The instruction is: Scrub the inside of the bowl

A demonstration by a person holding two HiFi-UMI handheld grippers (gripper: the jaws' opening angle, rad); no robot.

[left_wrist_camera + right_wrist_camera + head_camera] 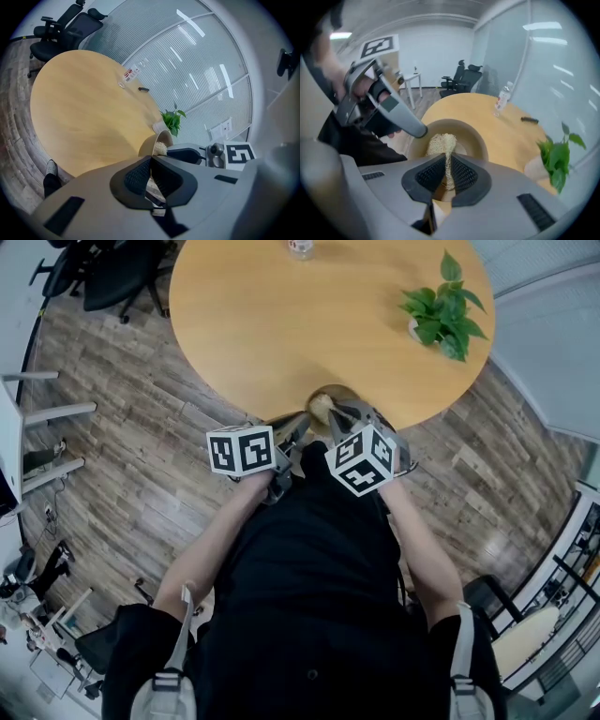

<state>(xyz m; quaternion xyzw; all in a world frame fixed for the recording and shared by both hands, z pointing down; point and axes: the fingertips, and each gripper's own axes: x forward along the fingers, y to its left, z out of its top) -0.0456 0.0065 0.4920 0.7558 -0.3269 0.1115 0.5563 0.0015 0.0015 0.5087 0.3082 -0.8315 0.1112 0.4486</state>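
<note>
The bowl (476, 133) is round, deep and light brown, about the same colour as the table. It sits at the near edge of the table (281, 315), right in front of the person, with both grippers at it. The right gripper (447, 161) has its jaws squeezed tight on a scrubber (443, 143). The scrubber is pale, rough and stringy, like a dry sponge. Its far end pokes out past the jaws and into the bowl, against the inside. The left gripper (151, 161) has its jaws closed on the rim of the bowl, on the side nearest the person, so it holds the bowl there. In the right gripper view one grey finger of the left gripper lies on the bowl's rim. The table is big, round and made of smooth yellow wood. A small green plant (442, 307) in a white pot stands near its right edge, well apart from the bowl. A clear bottle (300, 247) stands at the far side, and a small dark thing (529, 120) lies near it; I cannot tell what it is. The floor (122, 427) is brown wood planks. Black office chairs (112, 273) stand past the table on the left. Behind the table is a glass wall with pale blinds (201, 61).
</note>
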